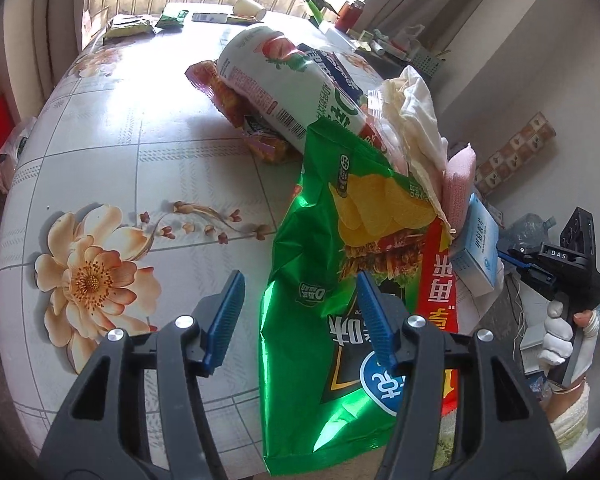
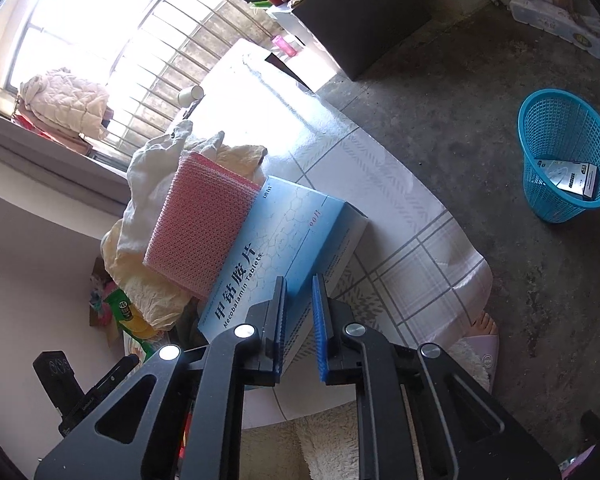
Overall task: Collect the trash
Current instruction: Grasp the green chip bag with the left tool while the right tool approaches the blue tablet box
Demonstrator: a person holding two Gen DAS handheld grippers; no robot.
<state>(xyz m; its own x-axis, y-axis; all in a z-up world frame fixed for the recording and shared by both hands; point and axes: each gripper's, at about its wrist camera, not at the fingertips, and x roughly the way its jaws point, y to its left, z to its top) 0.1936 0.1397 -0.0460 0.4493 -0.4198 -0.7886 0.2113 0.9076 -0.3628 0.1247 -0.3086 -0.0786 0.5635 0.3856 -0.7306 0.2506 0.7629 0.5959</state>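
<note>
A green chip bag (image 1: 320,280) lies over a heap of trash at the table's right side. My left gripper (image 1: 300,316) is open: the bag's left edge lies between the fingers, the right finger lies across it, and a gap shows beside the left pad. My right gripper (image 2: 300,320) is shut on the near corner of a light blue tablet box (image 2: 292,232). That box (image 1: 476,248) and the right gripper (image 1: 512,258), held by a gloved hand (image 1: 556,336), also show in the left wrist view. A pink pad (image 2: 196,220) leans on the box.
The heap also holds a white canister (image 1: 276,76), orange snack packets (image 1: 228,100), a red wrapper (image 1: 436,280) and crumpled white cloth (image 1: 412,120). A blue mesh basket (image 2: 548,200) stands on the floor with a box (image 2: 572,178) in it. A paper cup (image 1: 248,7) and green packets (image 1: 172,19) lie on the table's far edge.
</note>
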